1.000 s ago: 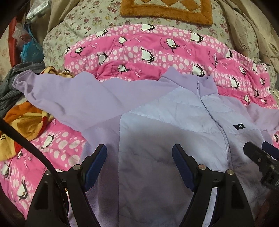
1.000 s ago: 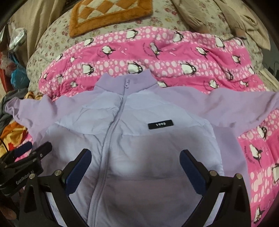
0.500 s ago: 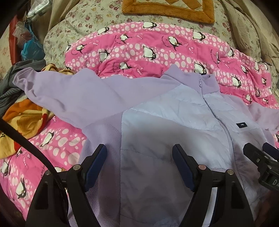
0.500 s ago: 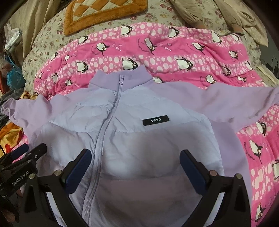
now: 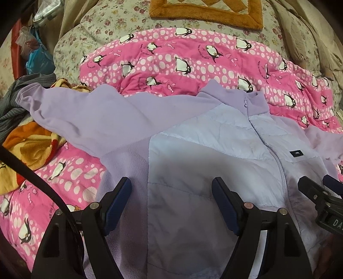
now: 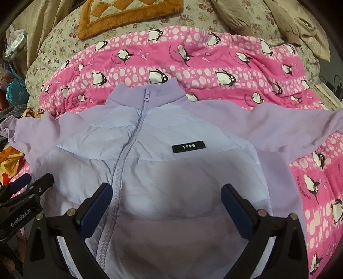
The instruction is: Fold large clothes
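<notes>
Over the lilac jacket (image 6: pixel 193 171), both tongs (image 5: pixel 171 199) (image 6: pixel 167 203) wide open, empty; "1995" patch (image 6: pixel 188 146) legible only from right wrist.

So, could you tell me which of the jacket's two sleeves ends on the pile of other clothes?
The left-hand sleeve; its cuff overlaps the striped and orange clothes, unlike the other sleeve.

A pink penguin-print blanket (image 6: pixel 214 58) covers the floral bedspread (image 5: pixel 120 23); an orange-bordered cushion (image 5: pixel 205 12) lies beyond, with what may be striped clothing (image 5: pixel 12 100) at far left.
</notes>
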Action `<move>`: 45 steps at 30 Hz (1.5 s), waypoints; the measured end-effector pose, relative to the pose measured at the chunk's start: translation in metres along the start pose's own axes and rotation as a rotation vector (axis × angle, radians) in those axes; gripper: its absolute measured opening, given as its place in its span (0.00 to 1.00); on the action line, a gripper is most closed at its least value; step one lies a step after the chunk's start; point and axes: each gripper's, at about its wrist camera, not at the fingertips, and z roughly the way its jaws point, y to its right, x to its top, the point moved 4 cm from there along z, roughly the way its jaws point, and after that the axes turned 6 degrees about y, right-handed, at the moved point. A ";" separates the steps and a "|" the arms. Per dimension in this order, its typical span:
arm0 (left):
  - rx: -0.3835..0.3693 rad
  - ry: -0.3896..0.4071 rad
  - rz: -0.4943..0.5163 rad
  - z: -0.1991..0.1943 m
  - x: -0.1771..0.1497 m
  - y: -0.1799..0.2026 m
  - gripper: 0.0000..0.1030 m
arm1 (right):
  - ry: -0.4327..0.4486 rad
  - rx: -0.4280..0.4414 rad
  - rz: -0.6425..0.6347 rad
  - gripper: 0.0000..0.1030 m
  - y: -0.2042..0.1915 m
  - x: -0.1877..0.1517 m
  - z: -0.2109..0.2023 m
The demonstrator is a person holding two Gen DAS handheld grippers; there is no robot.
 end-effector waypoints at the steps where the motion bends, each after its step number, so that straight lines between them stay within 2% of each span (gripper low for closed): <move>1: -0.002 0.001 0.001 0.000 0.000 0.000 0.49 | -0.002 -0.001 -0.002 1.00 0.000 0.000 0.000; 6: -0.035 0.000 0.004 -0.002 -0.001 0.004 0.49 | 0.002 -0.028 -0.022 1.00 0.004 0.001 0.000; 16: 0.005 -0.007 0.005 0.003 -0.006 0.006 0.49 | -0.029 -0.021 -0.042 1.00 0.004 -0.004 -0.002; 25: -0.011 -0.016 0.016 0.007 -0.007 0.005 0.49 | 0.017 -0.013 -0.048 1.00 0.000 -0.006 0.001; 29: -0.013 -0.020 0.005 0.006 -0.007 0.003 0.49 | -0.022 -0.029 -0.034 1.00 0.001 -0.006 0.010; 37: -0.010 -0.015 -0.002 0.003 -0.010 0.002 0.49 | -0.024 -0.055 -0.094 1.00 -0.011 -0.016 0.009; 45: -0.006 -0.012 0.006 0.002 -0.012 0.002 0.49 | -0.031 -0.046 -0.085 1.00 -0.010 -0.018 0.011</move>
